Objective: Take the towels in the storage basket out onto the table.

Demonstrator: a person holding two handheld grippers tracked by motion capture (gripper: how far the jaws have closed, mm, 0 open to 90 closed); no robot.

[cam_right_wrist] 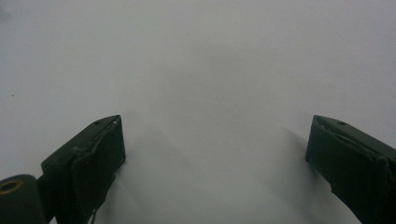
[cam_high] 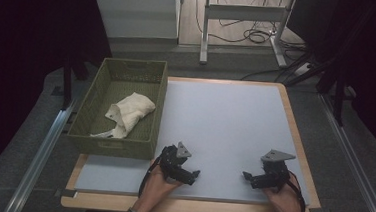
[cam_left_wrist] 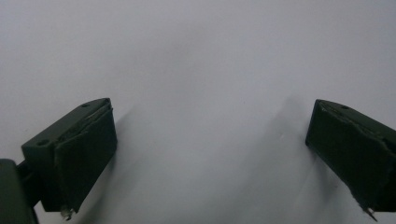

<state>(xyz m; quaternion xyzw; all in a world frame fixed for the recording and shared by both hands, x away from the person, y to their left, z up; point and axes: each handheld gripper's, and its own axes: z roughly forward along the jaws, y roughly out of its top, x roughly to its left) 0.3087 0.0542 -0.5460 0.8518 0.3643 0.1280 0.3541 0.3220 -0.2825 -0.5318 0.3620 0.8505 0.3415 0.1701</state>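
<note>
Starting from the olive-green woven rectangular basket (cam_high: pixel 118 108) at the table's left edge, I see a crumpled cream cloth (cam_high: pixel 128 113) lying inside it, towards its near end. Just right of the basket's near corner, my left gripper (cam_high: pixel 191 175) rests on the pale grey table mat (cam_high: pixel 225 123), jaws spread wide with nothing between them. Further right of the basket, well apart from it, my right gripper (cam_high: pixel 248 178) sits on the same mat, jaws likewise spread and empty

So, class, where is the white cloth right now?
In the high view the white cloth lies crumpled inside the green basket at the table's left edge, beyond the left gripper.
</note>
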